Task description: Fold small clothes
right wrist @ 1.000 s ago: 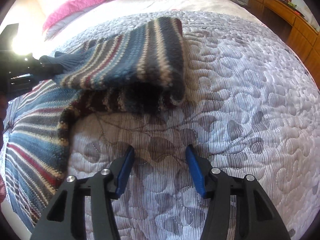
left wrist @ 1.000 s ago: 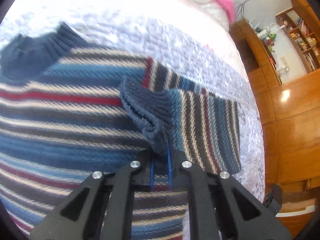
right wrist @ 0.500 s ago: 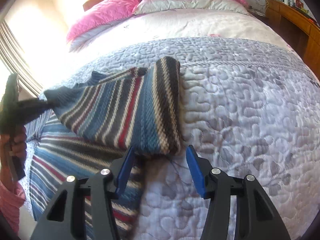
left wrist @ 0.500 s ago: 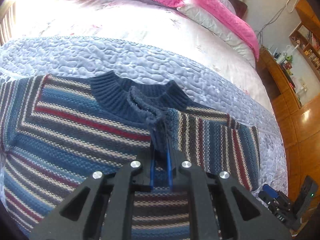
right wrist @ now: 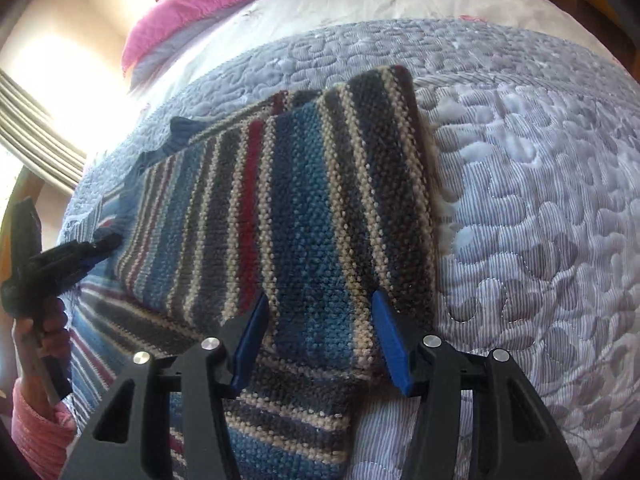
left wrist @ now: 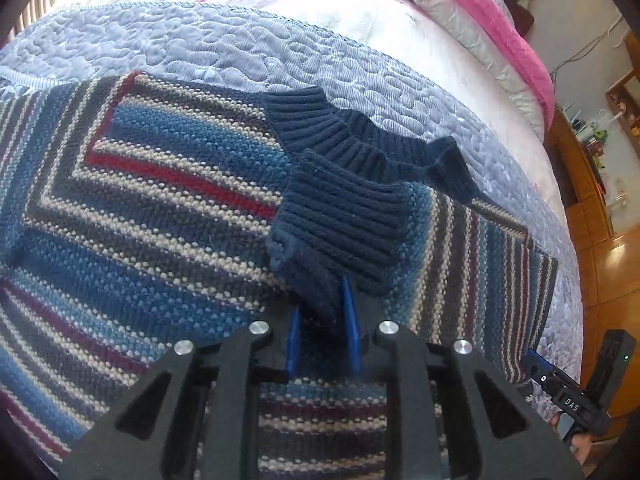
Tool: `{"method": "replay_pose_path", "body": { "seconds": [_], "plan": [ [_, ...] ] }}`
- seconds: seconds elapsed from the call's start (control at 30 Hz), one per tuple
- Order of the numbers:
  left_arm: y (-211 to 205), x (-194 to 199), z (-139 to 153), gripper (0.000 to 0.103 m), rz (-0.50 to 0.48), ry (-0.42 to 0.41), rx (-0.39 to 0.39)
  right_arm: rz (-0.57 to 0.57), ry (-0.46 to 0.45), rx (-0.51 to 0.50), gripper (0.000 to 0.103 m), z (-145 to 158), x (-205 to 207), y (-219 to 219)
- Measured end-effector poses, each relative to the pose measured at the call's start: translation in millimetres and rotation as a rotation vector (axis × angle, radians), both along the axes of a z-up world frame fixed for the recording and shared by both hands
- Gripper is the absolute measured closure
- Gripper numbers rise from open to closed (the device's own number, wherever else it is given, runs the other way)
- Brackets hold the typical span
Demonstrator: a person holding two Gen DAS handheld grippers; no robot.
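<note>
Left gripper (left wrist: 322,320) has laid cuff (left wrist: 344,220) onto sweater (left wrist: 160,216).

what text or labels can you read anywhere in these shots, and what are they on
"DAS": white letters on the black body of the right gripper, seen at the lower right of the left wrist view.
Items on the wooden shelves at the far right are too small and blurred to read.
The striped sweater and the quilted bedspread show no readable text in either view.
</note>
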State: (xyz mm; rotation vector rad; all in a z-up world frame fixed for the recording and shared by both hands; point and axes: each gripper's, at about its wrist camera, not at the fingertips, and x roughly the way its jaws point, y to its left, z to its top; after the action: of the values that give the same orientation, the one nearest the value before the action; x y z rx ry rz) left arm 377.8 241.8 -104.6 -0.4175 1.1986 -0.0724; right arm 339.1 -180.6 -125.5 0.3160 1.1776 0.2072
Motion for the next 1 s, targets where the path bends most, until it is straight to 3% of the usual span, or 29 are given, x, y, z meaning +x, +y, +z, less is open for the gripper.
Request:
{"method": "replay_pose_path", "body": {
  "seconds": [0.07,0.2,0.33,0.47,0.5,0.73,0.77,0.8,0.87,0.93,1.0],
  "plan": [
    [8.2,-9.0,19.6,0.073,0.056,-0.033,0.01,-0.006,-0.012,0.033,0.048,11.6,-3.0,-3.2],
    [5.4,-18.2,59.0,0.045,0.059,-0.148,-0.007,-0.031,-0.065,0.12,0.044,35.9,-7.1,-6.5],
    [-25.2,-7.3,54.2,0.044,-0.039,-0.134,-0.002,-0.033,-0.009,0.038,0.044,23.3,-0.9,5.1],
    [-28.7,7.6,7.8,0.052,-0.042,-0.004,-0.015,-0.033,0.01,0.033,0.043,3.2,-2.3,5.9],
    [-23.6,9.8,-1.7,0.058,-0.032,0.007,-0.028,-0.037,0.019,0.045,0.043,2.1,-3.1,5.0],
    [-8.1,-0.9,-0.4,0.062,-0.079,-0.044,-0.073,-0.047,0.014,0.033,0.04,-0.9,-0.5,8.4],
    [-2.8,-4.9,4.7,0.054,-0.07,-0.043,-0.074,-0.054,0.007,0.031,0.04,4.0,-2.1,10.4],
    [4.1,-9.3,12.4,0.034,-0.059,-0.046,-0.062,-0.064,-0.006,0.034,0.04,10.8,-6.2,10.7],
    [25.7,-22.1,32.3,0.015,-0.025,-0.103,0.019,-0.069,-0.035,0.034,0.036,26.0,-14.2,13.3],
    [49.7,-39.4,44.8,0.015,-0.014,-0.15,0.104,-0.052,-0.039,0.009,0.036,36.6,-20.1,21.7],
    [78.4,-53.1,47.4,0.015,-0.002,-0.142,0.136,-0.019,-0.033,-0.005,0.036,41.8,-23.3,36.4]
  ]
}}
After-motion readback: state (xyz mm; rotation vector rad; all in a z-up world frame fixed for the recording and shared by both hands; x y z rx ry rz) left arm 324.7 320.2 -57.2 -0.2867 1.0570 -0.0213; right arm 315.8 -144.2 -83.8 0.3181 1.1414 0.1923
